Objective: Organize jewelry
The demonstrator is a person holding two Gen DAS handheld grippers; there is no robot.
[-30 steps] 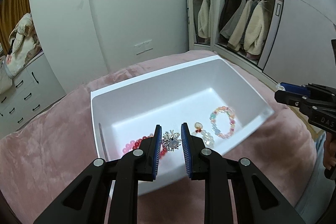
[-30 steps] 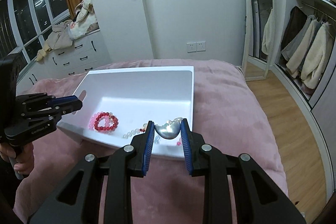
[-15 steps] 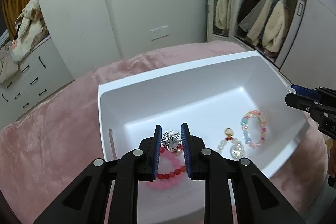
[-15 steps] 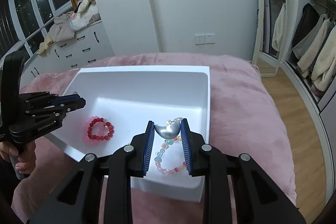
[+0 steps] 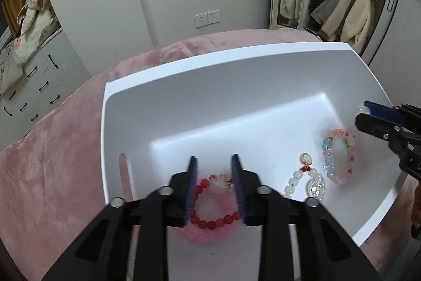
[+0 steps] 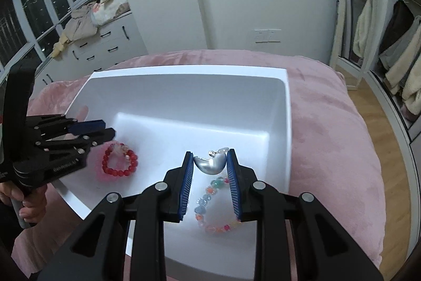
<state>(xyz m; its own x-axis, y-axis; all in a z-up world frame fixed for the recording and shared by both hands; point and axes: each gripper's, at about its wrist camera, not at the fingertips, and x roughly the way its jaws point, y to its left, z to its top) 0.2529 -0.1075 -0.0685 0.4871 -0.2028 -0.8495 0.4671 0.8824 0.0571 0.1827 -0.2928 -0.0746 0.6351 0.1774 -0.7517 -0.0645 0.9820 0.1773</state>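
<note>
A white plastic bin (image 5: pixel 168 75) sits on a pink plush blanket (image 5: pixel 60 138), and both grippers are tipped down into it. The left gripper (image 5: pixel 213 170) is over the bin's near left corner, and its jaws are opening; nothing is pinched between them now, and a small spiky brooch (image 5: pixel 222 180), blurred, shows in the gap just above a red bead bracelet (image 5: pixel 210 221) that lies on a pink fuzzy ring. The right gripper (image 6: pixel 210 162) is clamped on a silver heart-shaped pendant (image 6: pixel 210 163), held above the bin floor near the right wall. Directly below it lies a multicoloured bead bracelet (image 6: pixel 210 204). Between the two bracelets, toward the near wall, a white bead strand (image 5: pixel 302 182) with a gold charm rests on the floor.
</note>
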